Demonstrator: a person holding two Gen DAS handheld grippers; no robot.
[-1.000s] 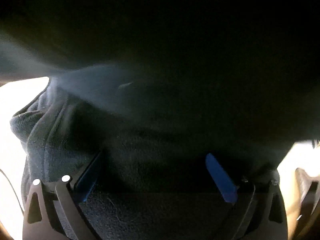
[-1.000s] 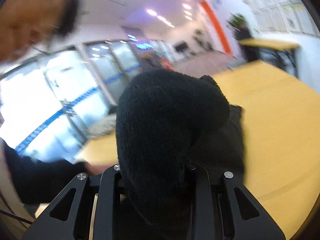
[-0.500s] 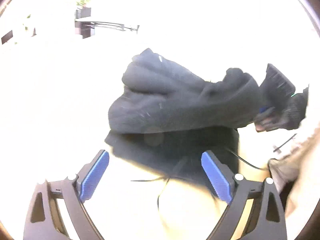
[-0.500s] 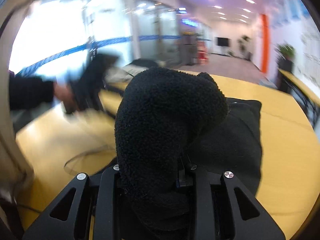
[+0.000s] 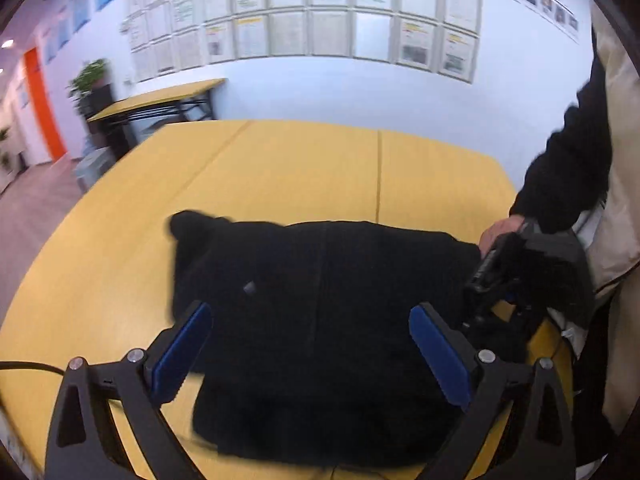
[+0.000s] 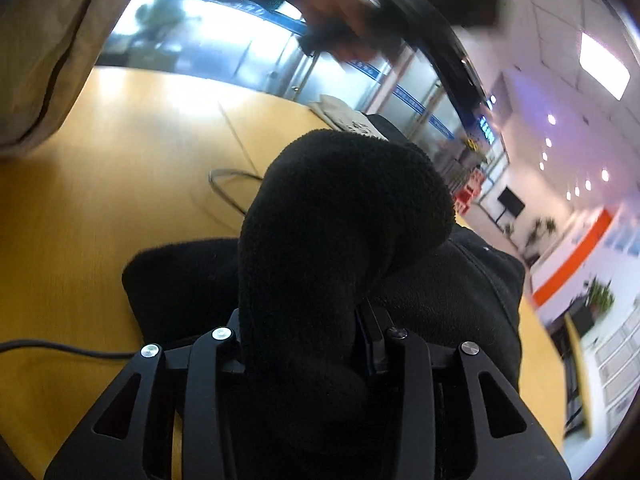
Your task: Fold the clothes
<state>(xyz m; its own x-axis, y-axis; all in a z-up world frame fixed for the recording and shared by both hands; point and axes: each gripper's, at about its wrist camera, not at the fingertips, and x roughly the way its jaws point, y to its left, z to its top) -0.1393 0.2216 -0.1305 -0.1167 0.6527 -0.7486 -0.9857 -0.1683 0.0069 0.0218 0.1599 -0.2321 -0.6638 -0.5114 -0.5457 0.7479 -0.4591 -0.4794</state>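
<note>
Overall light: bright, even indoor light in both views.
Sources: a rectangular white ceiling panel (image 6: 604, 66) and a row of small round ceiling spotlights (image 6: 576, 168) glow in the right wrist view.
Glare: the glass wall with a blue stripe (image 6: 208, 44) is blown out white and throws a sheen on the yellow wooden table (image 6: 132, 128).
Dark areas: the black fleece garment (image 5: 320, 292) shows almost no texture.
Blur: the hand holding a black device (image 6: 348, 28) is smeared; the potted green plant (image 5: 88, 76) is soft.
Distortion: strong fisheye bending and dark corners at the edges.
</note>
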